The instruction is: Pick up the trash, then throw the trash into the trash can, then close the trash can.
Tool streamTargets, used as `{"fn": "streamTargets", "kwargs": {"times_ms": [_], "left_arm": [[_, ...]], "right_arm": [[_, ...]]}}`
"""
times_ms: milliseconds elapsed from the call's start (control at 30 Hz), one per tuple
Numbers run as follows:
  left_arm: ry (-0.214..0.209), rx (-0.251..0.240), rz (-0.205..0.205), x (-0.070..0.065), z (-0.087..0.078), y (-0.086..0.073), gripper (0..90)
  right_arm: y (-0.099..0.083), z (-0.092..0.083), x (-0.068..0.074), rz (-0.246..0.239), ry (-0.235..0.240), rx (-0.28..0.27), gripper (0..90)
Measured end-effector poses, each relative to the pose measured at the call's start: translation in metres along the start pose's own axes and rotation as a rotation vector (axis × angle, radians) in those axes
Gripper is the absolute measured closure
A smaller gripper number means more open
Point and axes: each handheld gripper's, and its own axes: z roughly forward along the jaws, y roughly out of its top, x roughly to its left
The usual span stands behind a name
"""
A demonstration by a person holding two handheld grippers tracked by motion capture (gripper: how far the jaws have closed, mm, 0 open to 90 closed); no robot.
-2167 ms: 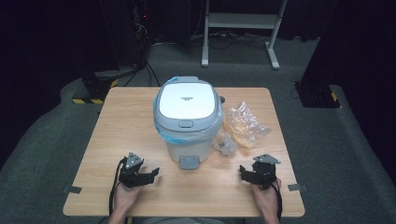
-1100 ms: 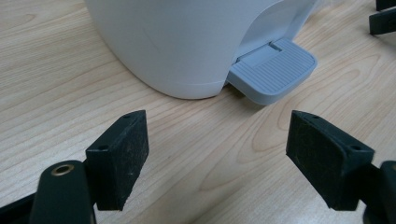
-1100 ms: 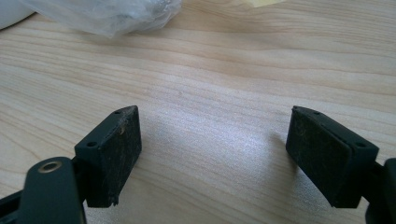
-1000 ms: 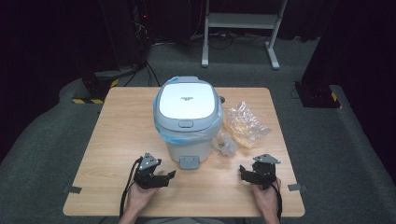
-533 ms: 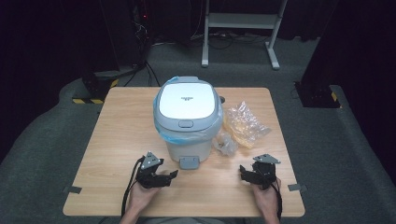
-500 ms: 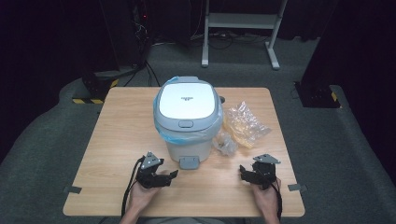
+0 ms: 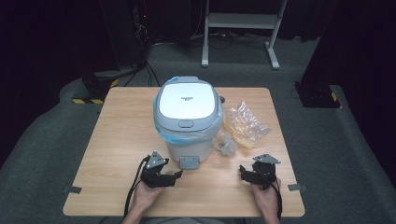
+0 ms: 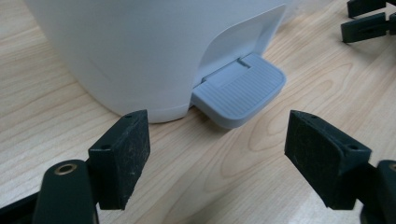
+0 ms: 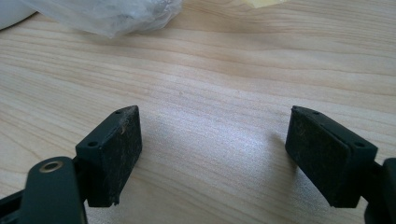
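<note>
Near the front edge of the bench [image 7: 116,140], left tongs [image 7: 175,176] lie low on the wood, pointing right toward the grey foot pedal [image 7: 188,162] of the white pedal bin [image 7: 187,121]. Jaws stand apart, nothing between them, and have just been closing a little. From the left gripper view the pedal [image 8: 240,93] sits just ahead of the pads, apart from them, bare wood in between. Bin stands mid-bench, lid down, blue liner showing under the rim. Wide open wood to the bin's left; on its right a crumpled clear bag [image 7: 243,123] and a smaller plastic wad [image 7: 224,143] lie close to it. Right tongs [image 7: 243,173] rest near the front right corner, jaws wide and empty, pointing left, over bare wood in the right gripper view [image 9: 212,140]. Both forearms come in from the front edge, hands gripping the tongs from behind. Tape marks sit at both front corners.
</note>
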Motion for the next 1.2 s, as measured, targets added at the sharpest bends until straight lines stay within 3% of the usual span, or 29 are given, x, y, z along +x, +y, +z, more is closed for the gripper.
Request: {"fn": "streamTargets", "kwargs": {"times_ms": [1200], "left_arm": [[-0.044, 0.008, 0.050, -0.015, 0.019, 0.012, 24.6]], "right_arm": [[0.000, 0.000, 0.000, 0.000, 0.000, 0.000, 18.4]]}}
